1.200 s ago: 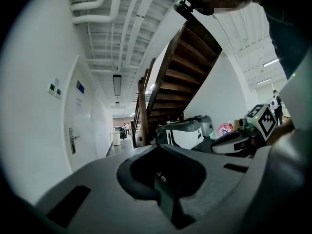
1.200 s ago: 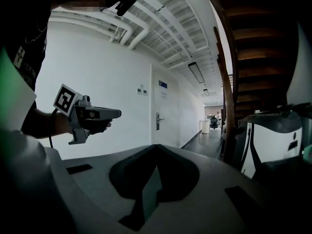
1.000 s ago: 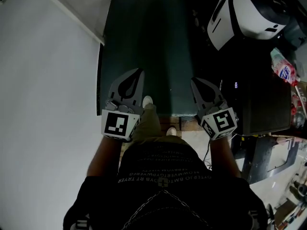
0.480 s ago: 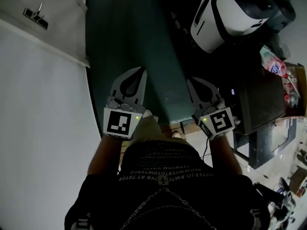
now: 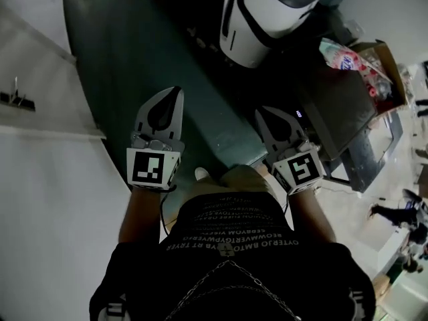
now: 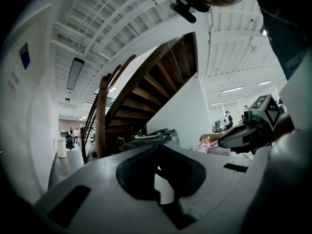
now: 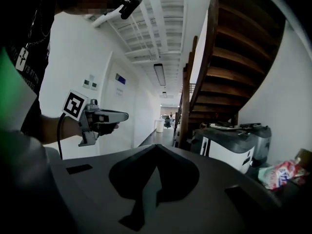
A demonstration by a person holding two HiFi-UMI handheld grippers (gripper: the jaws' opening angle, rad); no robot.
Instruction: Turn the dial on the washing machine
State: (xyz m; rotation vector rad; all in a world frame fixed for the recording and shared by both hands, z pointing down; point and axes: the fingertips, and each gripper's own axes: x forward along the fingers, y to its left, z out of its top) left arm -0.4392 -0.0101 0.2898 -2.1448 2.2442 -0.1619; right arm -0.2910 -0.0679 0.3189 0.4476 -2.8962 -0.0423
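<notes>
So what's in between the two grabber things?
Just dark floor, seen in the head view. It runs bare between the left gripper and the right gripper; the person's white shoe pokes out lower down.

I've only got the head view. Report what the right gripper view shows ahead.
Observer: A brown wooden staircase rises over a white machine with a dark grey top.
Operator: Say what's left of it.
Observer: A long corridor with a white bin standing in it.
Operator: Now give me the left gripper view.
Observer: A long ceiling lamp hangs over the corridor, beyond the shut, empty left gripper.
</notes>
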